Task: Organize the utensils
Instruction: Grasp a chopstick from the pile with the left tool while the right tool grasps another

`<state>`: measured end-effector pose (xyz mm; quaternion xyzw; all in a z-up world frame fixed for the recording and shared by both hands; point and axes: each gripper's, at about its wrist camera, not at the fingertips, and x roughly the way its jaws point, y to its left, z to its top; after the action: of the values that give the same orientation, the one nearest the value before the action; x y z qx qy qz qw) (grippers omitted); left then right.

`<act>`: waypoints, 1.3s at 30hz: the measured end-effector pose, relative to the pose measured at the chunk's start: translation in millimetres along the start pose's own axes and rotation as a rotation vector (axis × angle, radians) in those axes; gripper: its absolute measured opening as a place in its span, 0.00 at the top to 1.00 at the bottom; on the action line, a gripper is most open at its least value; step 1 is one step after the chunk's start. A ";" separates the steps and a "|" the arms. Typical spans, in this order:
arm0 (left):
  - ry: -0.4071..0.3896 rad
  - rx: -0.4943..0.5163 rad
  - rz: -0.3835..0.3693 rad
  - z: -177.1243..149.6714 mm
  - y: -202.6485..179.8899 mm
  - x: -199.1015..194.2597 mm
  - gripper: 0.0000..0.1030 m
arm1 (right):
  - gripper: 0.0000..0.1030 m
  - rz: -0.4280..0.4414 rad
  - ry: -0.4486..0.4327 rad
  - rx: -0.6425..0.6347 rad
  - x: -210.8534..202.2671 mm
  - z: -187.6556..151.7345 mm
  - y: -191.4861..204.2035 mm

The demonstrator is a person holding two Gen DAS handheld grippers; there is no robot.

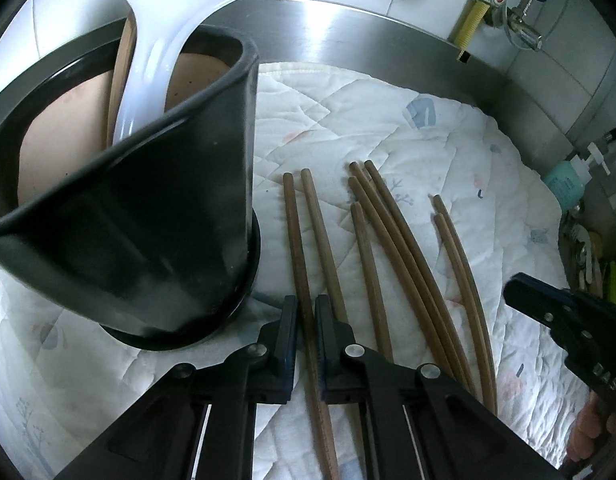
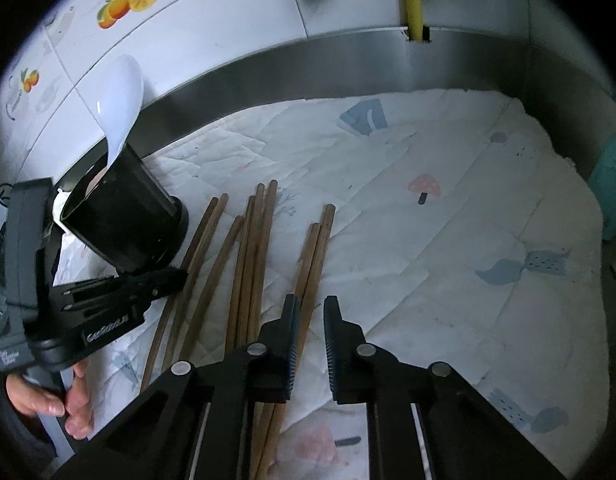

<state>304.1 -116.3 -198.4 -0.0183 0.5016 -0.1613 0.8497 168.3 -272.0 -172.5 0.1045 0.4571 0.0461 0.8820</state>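
Left gripper [image 1: 307,316]: low over the quilted cloth [image 1: 388,112], its two fingers a narrow gap apart with one brown chopstick [image 1: 298,248] running between them. Whether the pads actually press on the stick cannot be told. A second chopstick [image 1: 322,236] lies just beside its right finger.

Black utensil holder [image 1: 148,220]: just ahead and to the left of the left gripper, tilted, standing on the cloth. A white spoon [image 1: 148,60] stands in it, bowl end up, above the rim.

Loose chopsticks: a group of four [image 1: 382,248] ahead and to the right of the left gripper, then a further pair [image 1: 458,256] beyond these, all lying flat on the cloth and roughly parallel.

Right gripper [image 2: 311,320]: above the cloth, fingers apart with nothing between them. The pair of chopsticks [image 2: 314,256] passes beside and under its left finger. The other sticks [image 2: 252,256] lie to its left, and the left gripper [image 2: 164,280] and holder [image 2: 124,216] further left. A bare hand [image 2: 64,404] grips the left tool's handle.

Steel backsplash [image 2: 348,56]: ahead of both grippers, tiled wall [image 2: 212,28] above it.
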 end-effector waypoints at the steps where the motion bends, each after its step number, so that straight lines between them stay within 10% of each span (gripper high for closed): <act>1: -0.001 -0.001 -0.002 0.0 0.1 -0.7 0.93 | 0.87 0.001 0.003 0.002 3.0 1.3 0.4; 39: 0.022 0.031 -0.006 6.2 0.2 6.4 0.93 | 0.90 -0.079 0.060 -0.026 34.1 34.6 3.0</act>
<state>312.4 -118.8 -200.8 -0.0048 0.5082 -0.1716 0.8439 216.3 -267.9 -179.6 0.0736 0.4864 0.0204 0.8704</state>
